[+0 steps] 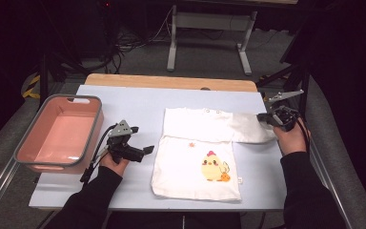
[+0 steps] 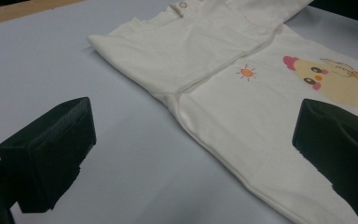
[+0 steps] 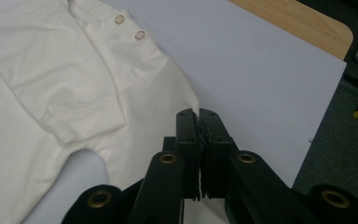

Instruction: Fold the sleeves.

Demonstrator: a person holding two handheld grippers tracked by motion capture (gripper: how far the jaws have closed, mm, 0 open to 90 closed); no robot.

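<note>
A white baby shirt (image 1: 195, 162) with a yellow chick print lies flat on the pale mat (image 1: 124, 102). One sleeve is folded across its chest, and the other sleeve (image 1: 250, 128) stretches out to the right. My right gripper (image 1: 265, 119) is shut on the upper edge of that outstretched sleeve; in the right gripper view the closed jaws (image 3: 198, 114) pinch white fabric next to the shirt (image 3: 51, 70) and its snap buttons. My left gripper (image 1: 147, 150) rests on the mat just left of the shirt, open, with the shirt's edge (image 2: 242, 93) ahead between its wide jaws (image 2: 193, 126).
A pink basin (image 1: 59, 133) with a grey rim stands at the table's left edge, beside my left hand. The wooden tabletop (image 1: 171, 82) shows beyond the mat's far edge. A table frame and cables stand on the floor behind.
</note>
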